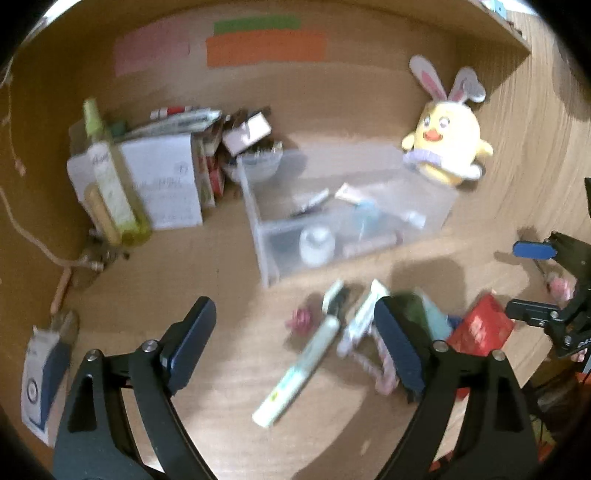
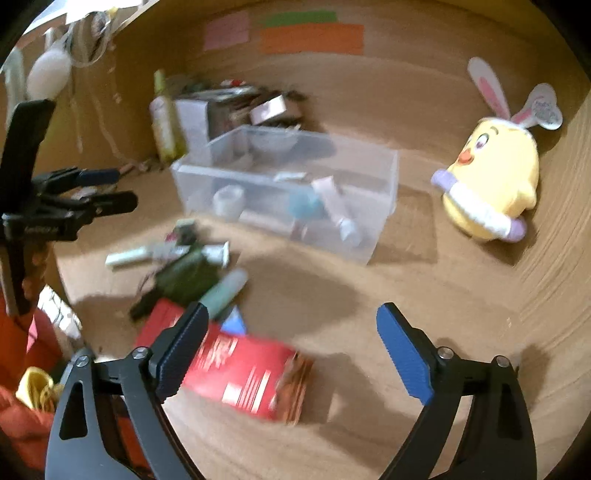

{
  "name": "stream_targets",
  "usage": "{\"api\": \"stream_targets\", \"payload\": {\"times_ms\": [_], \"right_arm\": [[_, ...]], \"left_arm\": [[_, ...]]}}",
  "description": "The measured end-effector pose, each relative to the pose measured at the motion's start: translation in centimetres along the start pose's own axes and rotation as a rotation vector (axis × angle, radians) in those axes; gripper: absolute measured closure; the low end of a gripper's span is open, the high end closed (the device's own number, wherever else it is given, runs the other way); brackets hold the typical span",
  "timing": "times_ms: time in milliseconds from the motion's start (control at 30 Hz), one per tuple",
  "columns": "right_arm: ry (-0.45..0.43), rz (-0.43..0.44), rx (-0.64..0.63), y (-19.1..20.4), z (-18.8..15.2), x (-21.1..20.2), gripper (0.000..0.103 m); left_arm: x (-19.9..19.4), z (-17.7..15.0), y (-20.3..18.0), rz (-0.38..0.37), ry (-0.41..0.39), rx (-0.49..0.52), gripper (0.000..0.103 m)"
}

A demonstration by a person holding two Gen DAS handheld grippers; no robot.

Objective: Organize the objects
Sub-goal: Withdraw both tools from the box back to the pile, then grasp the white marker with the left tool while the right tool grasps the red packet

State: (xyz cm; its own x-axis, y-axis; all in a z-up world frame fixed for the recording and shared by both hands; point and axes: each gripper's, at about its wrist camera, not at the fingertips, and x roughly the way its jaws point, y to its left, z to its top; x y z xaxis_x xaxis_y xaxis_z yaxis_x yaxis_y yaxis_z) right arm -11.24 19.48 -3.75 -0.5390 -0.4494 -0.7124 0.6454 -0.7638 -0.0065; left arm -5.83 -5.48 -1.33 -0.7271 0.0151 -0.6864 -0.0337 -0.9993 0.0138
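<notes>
Red box [image 2: 236,373] lies beside right gripper's [image 2: 295,347] fingers.

Inventory, by kind:
- Clear plastic bin [image 1: 258,206]: 1, frame centre.
- Plush chick with rabbit ears [image 1: 447,147]: 1, upper right.
- Red box [image 2: 243,373]: 1, lower centre of the right wrist view.
- White boxes: 2, one [image 1: 162,181] at left, one [image 1: 40,384] at lower left.
- Green bottle [image 1: 110,184]: 1, left.
- Coloured paper strips on the back wall: 3, pink [image 1: 151,46], green [image 1: 256,24], orange [image 1: 266,48].
- Loose tubes before the bin: too blurred to count.
</notes>
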Motion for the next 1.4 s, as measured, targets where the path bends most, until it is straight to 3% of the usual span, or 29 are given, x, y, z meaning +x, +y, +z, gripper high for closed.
{"api": "stream_targets", "payload": {"times_ms": [300,467,600,700,867,933,1033,1200,1400], "right_arm": [[0.076,0.078,-0.096,1.4,-3.2,1.5,0.003],[0.128,0.057,-0.157,1.5,-3.1,3.4,0.002],[0.151,0.088,-0.165,1.1,-2.4,4.8,0.003],[0.161,0.089,-0.173,1.1,-1.8,5.6,0.005],[0.172,0.099,-0.106,0.3,-1.3,6.1,0.015],[0.179,0.074,-0.059,-0.5,-1.0,6.2,0.02],[0.19,0.007,0.027,-1.9,-0.8,6.1,0.02],[0.161,0.086,0.265,-3.8,0.0,5.0,0.019],[0.14,0.016,0.39,-2.0,2.4,7.2,0.017]], "left_arm": [[2.2,-4.7,1.1,-0.012,0.115,-0.049,0.015],[3.0,-5.5,1.7,-0.012,0.145,-0.062,0.015],[3.5,-5.5,2.1,-0.019,0.152,-0.062,0.015],[3.7,-5.4,2.3,-0.017,0.146,-0.071,0.025],[3.8,-5.1,2.7,-0.022,0.134,-0.081,0.045],[3.8,-5.1,2.6,-0.018,0.129,-0.073,0.056],[3.7,-5.1,2.3,-0.006,0.122,-0.058,0.066],[3.3,-5.4,1.6,-0.017,0.11,-0.041,0.075],[2.8,-6.0,0.6,-0.013,0.1,-0.009,0.08]]}}
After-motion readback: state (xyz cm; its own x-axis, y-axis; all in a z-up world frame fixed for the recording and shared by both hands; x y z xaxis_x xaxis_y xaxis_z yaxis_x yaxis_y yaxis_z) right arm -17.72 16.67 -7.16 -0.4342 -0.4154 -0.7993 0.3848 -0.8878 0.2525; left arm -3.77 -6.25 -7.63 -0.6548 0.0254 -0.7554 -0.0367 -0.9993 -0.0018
